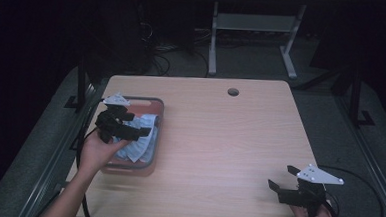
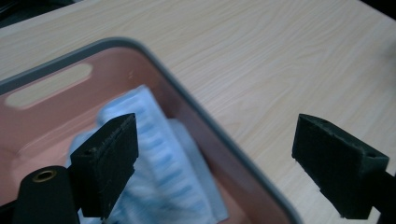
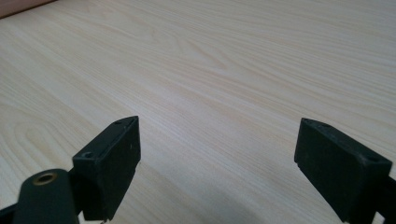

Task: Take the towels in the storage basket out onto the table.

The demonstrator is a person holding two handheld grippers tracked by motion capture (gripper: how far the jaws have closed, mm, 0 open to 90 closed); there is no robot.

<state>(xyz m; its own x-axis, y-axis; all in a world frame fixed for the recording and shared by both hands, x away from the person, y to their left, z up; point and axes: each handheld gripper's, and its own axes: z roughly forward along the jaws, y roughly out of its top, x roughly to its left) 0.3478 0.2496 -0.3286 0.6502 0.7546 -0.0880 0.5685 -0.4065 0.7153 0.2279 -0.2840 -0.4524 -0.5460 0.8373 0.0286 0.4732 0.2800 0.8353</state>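
Hovering over cloth (image 2: 161, 172): left hand-held gripper (image 2: 215, 163), agape

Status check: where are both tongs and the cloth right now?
Left tongs open over the bin. Right tongs open above the table. Blue-striped cloth in bin, ungrasped. Nothing in the way.

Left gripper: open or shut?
Open: the left gripper has its jaws wide apart, straddling the basket rim, holding nothing.
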